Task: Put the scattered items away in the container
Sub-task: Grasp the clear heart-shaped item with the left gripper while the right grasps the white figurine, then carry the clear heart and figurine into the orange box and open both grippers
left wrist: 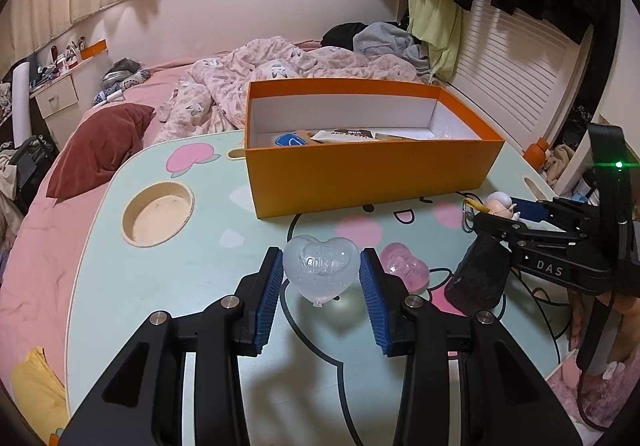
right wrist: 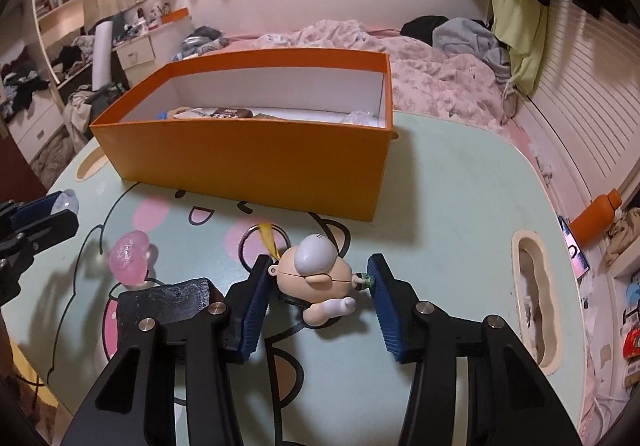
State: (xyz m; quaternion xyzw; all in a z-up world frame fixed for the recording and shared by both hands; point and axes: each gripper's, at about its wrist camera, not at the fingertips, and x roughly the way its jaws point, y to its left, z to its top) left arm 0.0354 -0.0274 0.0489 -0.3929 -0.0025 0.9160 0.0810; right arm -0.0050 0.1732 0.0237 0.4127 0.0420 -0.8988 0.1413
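Observation:
My left gripper (left wrist: 321, 268) is shut on a clear heart-shaped toy (left wrist: 320, 266), held a little above the table; its shadow falls below it. A pink heart toy (left wrist: 405, 266) lies just to its right, also in the right wrist view (right wrist: 130, 256). My right gripper (right wrist: 318, 280) is around a small figure keychain (right wrist: 316, 278) with a white head and yellow strap; both pads touch it. A black block (right wrist: 168, 298) lies left of it. The orange box (left wrist: 372, 169) stands behind, holding several items.
The mint cartoon table (left wrist: 180, 286) has a round cup recess (left wrist: 157, 213) at left and a slot recess (right wrist: 534, 298) at right. A bed with pink quilt (left wrist: 280, 73) lies behind. An orange bottle (right wrist: 596, 219) stands right of the table.

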